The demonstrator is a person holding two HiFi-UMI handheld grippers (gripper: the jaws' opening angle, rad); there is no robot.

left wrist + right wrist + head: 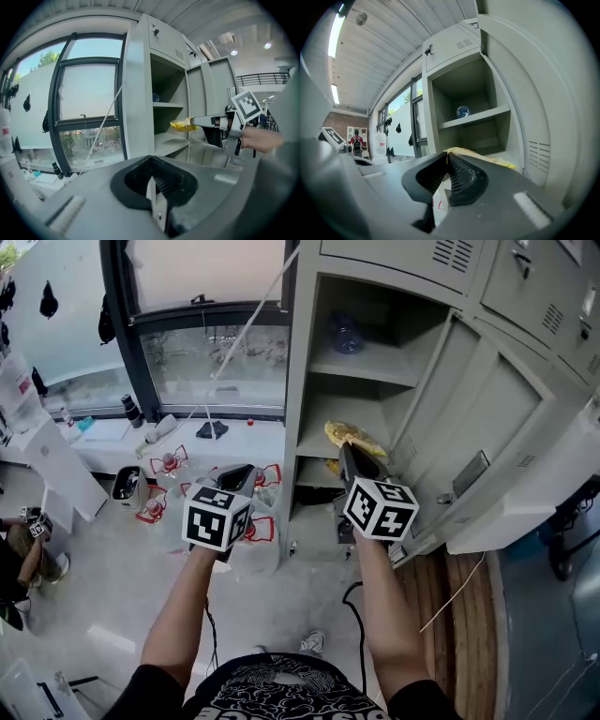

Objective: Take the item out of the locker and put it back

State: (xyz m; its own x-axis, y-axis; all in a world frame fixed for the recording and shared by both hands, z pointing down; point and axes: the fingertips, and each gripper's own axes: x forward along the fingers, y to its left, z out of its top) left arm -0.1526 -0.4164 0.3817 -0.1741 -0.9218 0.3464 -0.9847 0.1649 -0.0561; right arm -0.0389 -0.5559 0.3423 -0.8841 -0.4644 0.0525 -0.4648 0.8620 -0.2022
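A crumpled yellow snack bag (353,438) hangs at the mouth of the open grey locker (302,381), just above its middle shelf. My right gripper (349,454) is shut on the bag's near edge. In the right gripper view the bag (487,157) sticks out past the closed jaws of my right gripper (446,157). The left gripper view shows the bag (183,125) pinched in the right gripper (199,122) in front of the shelves. My left gripper (246,470) is held left of the locker, and in its own view the left gripper (151,180) is shut with nothing in it.
A blue-tinted bottle (346,334) lies on the locker's upper shelf. The locker door (469,427) stands open to the right. Water jugs (169,465) with red handles sit on the floor below the window. A person (23,549) crouches at far left.
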